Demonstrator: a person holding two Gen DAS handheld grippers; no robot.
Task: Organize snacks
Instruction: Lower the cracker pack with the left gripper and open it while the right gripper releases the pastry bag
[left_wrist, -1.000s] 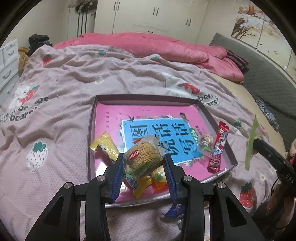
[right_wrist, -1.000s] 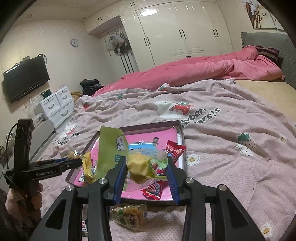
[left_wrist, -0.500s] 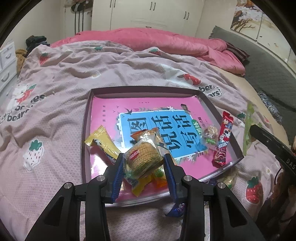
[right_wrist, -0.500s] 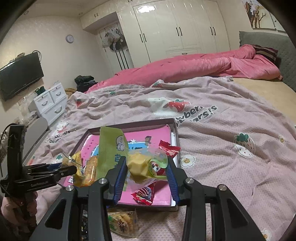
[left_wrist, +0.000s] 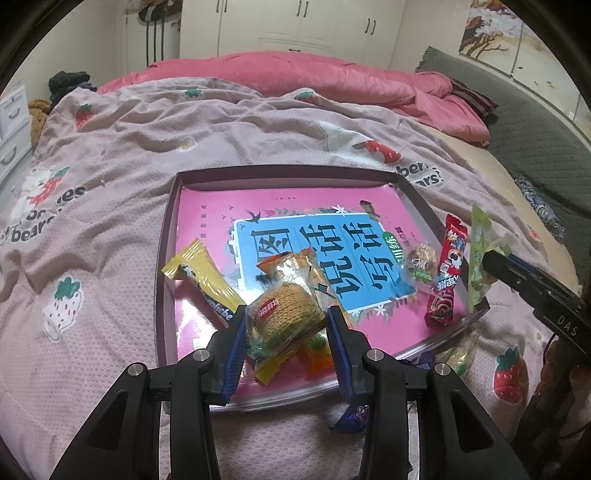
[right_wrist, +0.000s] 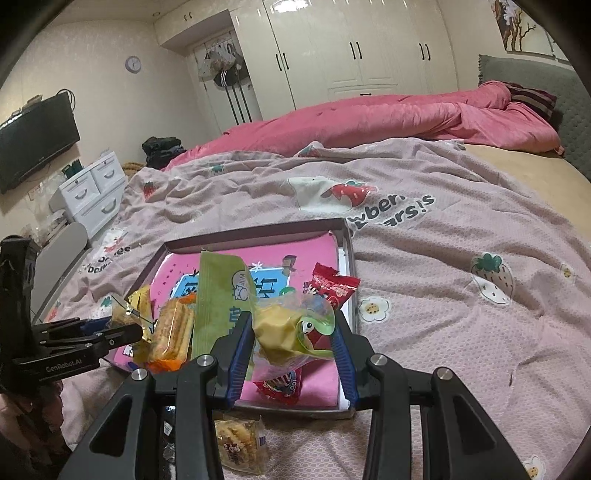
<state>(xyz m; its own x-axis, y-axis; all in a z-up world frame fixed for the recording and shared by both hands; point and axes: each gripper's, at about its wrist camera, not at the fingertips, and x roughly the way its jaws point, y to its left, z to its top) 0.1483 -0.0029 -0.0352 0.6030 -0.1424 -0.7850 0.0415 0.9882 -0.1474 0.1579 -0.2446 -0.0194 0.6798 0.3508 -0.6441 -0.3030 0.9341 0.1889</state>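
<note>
left claw: our left gripper (left_wrist: 286, 326) is clenched on a clear-wrapped round biscuit pack (left_wrist: 284, 314), blue pads pressing its two sides, held just above the near edge of the tray.
right claw: our right gripper (right_wrist: 293, 341) grasps a green-and-clear packet with a yellow snack inside (right_wrist: 288, 325); the packet's long green end (right_wrist: 218, 291) sticks up to the left of the jaws.
other views of the claws: from the left camera we see the right gripper at the right edge with the green packet (left_wrist: 478, 258) hanging from it beside the tray's right wall; from the right camera the left gripper (right_wrist: 122, 334) shows at the left, with a person's hand (right_wrist: 22, 410) under it.
tray: we see a shallow dark-rimmed tray (left_wrist: 168, 258) lying on the bed, lined with a pink sheet carrying a blue panel of large characters (left_wrist: 317, 254).
snacks in the tray: yellow bar wrapper (left_wrist: 205, 278) at the near left; orange-wrapped pieces (left_wrist: 317, 356) under the left claw; small clear-wrapped sweet (left_wrist: 421, 262) and long red packet (left_wrist: 447, 273) along the right side.
snacks outside the tray: clear pack of round crackers (right_wrist: 240, 446) on the blanket just near of the tray; a blue wrapper (left_wrist: 352, 417) beside it.
bedding: pale pink strawberry blanket (left_wrist: 110, 166) under everything; a bright pink quilt (left_wrist: 295, 79) bunched at the far side.
room: white wardrobes (right_wrist: 351, 48) at the far wall, a television (right_wrist: 37, 142) and white drawers (right_wrist: 92, 188) at the far left.
</note>
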